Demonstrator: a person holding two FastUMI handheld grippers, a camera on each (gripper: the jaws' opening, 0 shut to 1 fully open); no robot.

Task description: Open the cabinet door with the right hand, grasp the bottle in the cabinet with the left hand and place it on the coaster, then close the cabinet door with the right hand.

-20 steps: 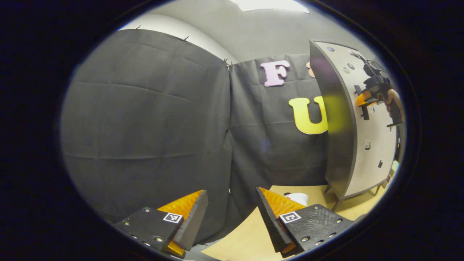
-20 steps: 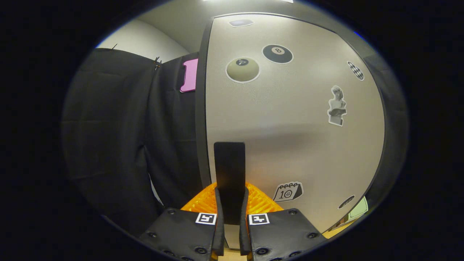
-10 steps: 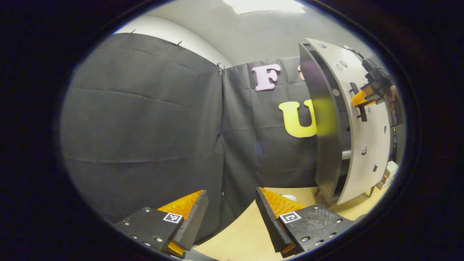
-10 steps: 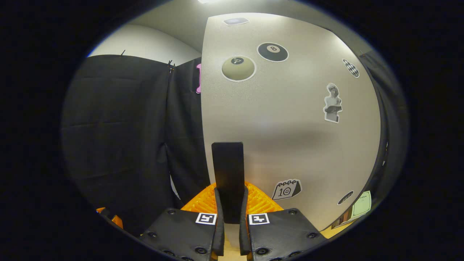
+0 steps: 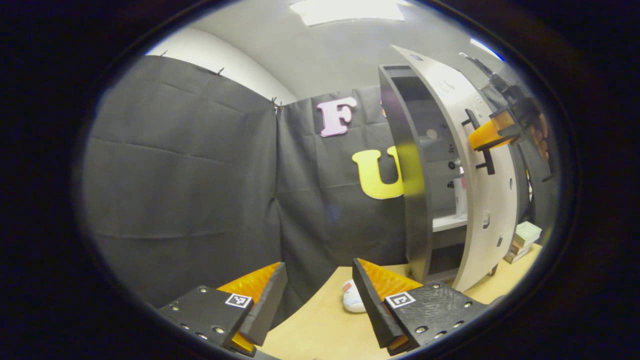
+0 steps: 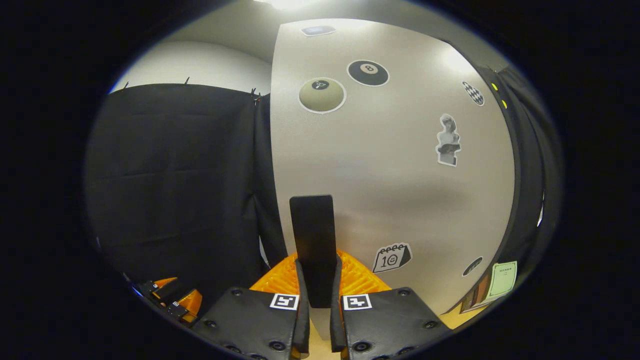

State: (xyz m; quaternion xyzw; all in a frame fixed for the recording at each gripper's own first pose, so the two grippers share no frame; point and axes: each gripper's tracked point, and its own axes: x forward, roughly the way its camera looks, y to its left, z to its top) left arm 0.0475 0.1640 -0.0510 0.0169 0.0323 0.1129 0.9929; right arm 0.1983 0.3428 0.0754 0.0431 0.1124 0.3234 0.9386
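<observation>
Since the frame one second earlier, the cabinet door point(image 5: 487, 165) has swung from closed to well open, exposing the cabinet point(image 5: 407, 165) interior in the left gripper view.

Left gripper view, left to right: the left gripper point(image 5: 317, 295) is held low over the wooden table point(image 5: 325, 332) with its fingers spread apart and nothing between them. A small white object point(image 5: 351, 299), too blurred to identify, lies on the table just beside the right finger. Behind it stands the dark cabinet on the table. On its inner shelf point(image 5: 449, 221) stands the bottle point(image 5: 459, 192), upright, pale with a pinkish area, partly hidden by the door edge. Further right, the right gripper point(image 5: 480, 140) is at the door handle point(image 5: 481, 150), with a hand point(image 5: 539, 132) behind it. A small stack of boxes point(image 5: 522, 240) sits on the table beyond the door.

Right gripper view, left to right: the left gripper point(image 6: 172, 302) appears low at the left edge. At centre, the right gripper point(image 6: 316, 285) is clamped on the dark vertical door handle point(image 6: 313, 240), both fingers pressing its sides. The pale door face point(image 6: 400, 165) carries several stickers point(image 6: 368, 73).
</observation>
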